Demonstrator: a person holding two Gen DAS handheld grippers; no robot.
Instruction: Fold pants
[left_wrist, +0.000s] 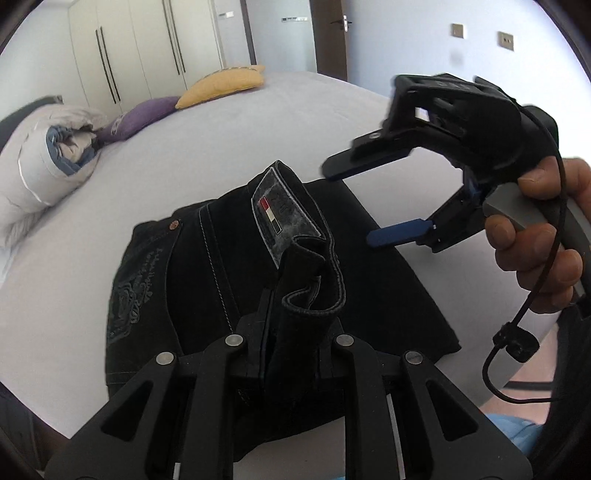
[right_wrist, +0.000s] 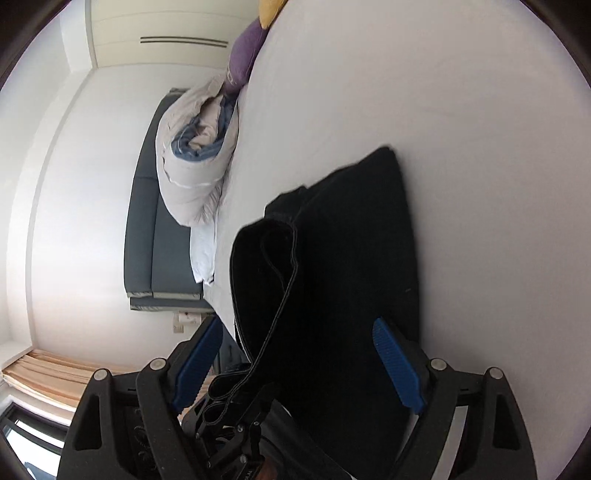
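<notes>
Black pants lie folded on a white bed. My left gripper is shut on the pants' waistband, which stands up with a grey label showing. My right gripper is open and empty, held in the air to the right of the waistband, blue pads apart. In the right wrist view the pants fill the middle and the raised waistband edge hangs between my open right gripper fingers without touching the pads.
A rolled grey duvet, a purple pillow and a yellow pillow lie at the bed's far left. White wardrobes and a dark door stand behind.
</notes>
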